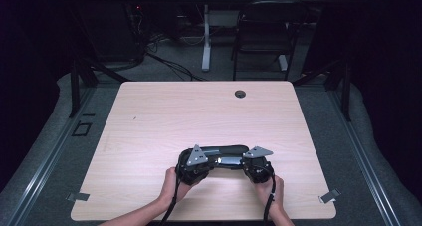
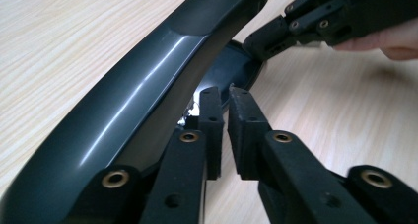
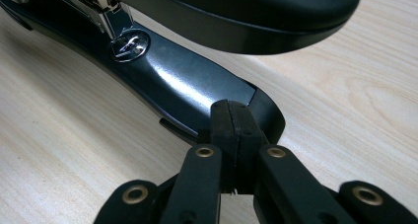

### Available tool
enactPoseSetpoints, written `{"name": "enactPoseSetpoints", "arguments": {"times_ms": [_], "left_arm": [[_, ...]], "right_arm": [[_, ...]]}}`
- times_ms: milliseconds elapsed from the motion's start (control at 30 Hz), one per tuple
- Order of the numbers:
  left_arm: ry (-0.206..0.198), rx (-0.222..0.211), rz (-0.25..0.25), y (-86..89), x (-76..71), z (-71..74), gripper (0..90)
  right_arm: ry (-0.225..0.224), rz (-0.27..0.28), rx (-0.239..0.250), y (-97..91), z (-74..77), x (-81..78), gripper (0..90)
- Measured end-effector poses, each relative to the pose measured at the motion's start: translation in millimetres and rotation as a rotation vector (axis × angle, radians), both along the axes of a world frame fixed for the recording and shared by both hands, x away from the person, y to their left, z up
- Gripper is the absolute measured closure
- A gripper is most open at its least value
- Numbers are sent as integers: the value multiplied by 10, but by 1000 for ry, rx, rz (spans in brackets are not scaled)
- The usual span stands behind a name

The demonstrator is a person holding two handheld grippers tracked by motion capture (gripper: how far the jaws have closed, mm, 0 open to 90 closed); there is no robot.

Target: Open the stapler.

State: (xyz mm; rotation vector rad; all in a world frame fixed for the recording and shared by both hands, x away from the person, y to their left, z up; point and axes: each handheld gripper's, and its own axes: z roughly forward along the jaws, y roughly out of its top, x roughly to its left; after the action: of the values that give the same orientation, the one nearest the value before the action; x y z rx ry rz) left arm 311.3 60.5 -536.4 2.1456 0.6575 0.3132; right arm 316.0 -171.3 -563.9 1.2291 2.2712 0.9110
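A large black stapler lies across the near middle of the wooden table, its upper arm raised off the base. My left gripper is at its left end. In the left gripper view the pads stand almost together beside the stapler's curved arm, with nothing between them. My right gripper is at the stapler's right end. Its pads are pressed together, tips against the rounded front of the base, just past the metal anvil. The right gripper also shows at the far end in the left gripper view.
A round cable hole sits near the table's far edge. Small grey clips mark the front corners. A dark chair and a desk leg stand beyond the table. Bare wood lies to the left, right and far side.
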Motion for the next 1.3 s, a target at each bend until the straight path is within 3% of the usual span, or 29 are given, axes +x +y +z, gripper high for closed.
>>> {"name": "enactPoseSetpoints", "arguments": {"times_ms": [300,600,767,933,1300], "left_arm": [[17,-27,59,-268,-25,-143,900],[38,-98,154,-465,-15,-213,900],[47,-132,198,-524,-14,-264,900],[31,-151,218,-538,0,-257,900],[59,-212,270,-549,37,-309,900]], "right_arm": [[3,-8,2,2,1,-3,900],[1,-14,6,7,-3,-6,900],[0,-18,5,11,-3,-8,900],[-3,-18,1,10,-4,-6,900],[-8,-18,9,17,-11,-10,900]]}}
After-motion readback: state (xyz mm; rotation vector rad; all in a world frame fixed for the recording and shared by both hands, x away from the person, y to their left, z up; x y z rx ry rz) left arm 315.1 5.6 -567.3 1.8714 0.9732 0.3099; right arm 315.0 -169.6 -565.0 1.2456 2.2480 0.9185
